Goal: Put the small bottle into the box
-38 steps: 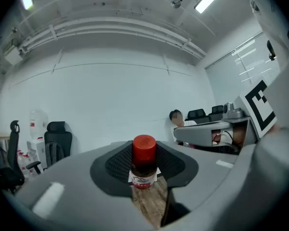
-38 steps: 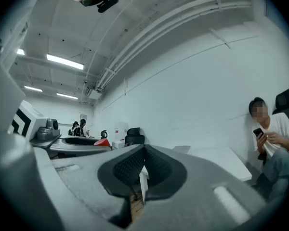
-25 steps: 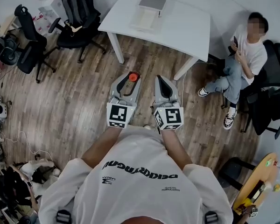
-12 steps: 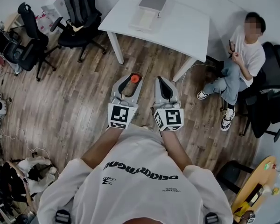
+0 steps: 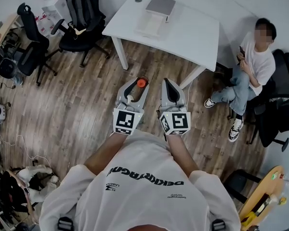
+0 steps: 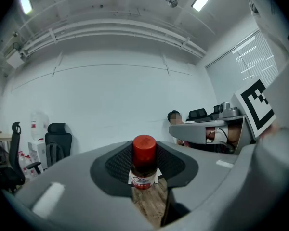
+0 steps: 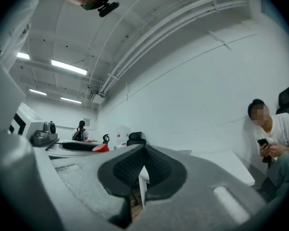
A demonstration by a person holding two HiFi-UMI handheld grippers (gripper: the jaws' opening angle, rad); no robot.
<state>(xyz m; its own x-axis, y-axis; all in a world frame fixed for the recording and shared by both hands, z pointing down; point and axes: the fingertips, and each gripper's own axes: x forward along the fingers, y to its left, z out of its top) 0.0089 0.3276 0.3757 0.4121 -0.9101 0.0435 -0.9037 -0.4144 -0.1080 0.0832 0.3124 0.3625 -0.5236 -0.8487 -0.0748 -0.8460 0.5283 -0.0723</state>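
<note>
— Where's the small bottle (image 5: 136, 91) right now?

— In the left gripper (image 5: 139, 82). Its two fingers (image 6: 114, 165) are clamped on the bottle from either side, one pad against each flank. In the left gripper view the small bottle (image 6: 144, 163) sits dead centre between the pads, with its red cap clear above them and a white label showing lower down.

— And from above?

— The red cap lies out at the tip end of the jaws, pointing away from the person and toward the table (image 5: 195, 30). The body runs back between the fingers.

— The other one?

— The right gripper (image 5: 166, 82) is just beside the left, level with it. Its pads (image 7: 130, 168) are pressed together with only a thin seam between them, and nothing is in there.

— Is the bottle anywhere near the box (image 5: 153, 21)?

— No, well apart. The box is on the white table (a pale shape with a grey part at its far end, I can't make out more). Both grippers hang over the wooden floor (image 5: 77, 109), short of the table's near edge.

— Who else is about?

— A seated person (image 5: 253, 57) to the right of the table, against the wall, with a phone (image 7: 263, 142) in hand. There are black office chairs (image 5: 79, 13) to the left, clutter and cables along the left edge, and a yellow round tabletop (image 5: 267, 186) at the lower right. The one holding the grippers wears a white T-shirt (image 5: 139, 182), and the marker cubes (image 5: 125, 121) sit close to the chest.
</note>
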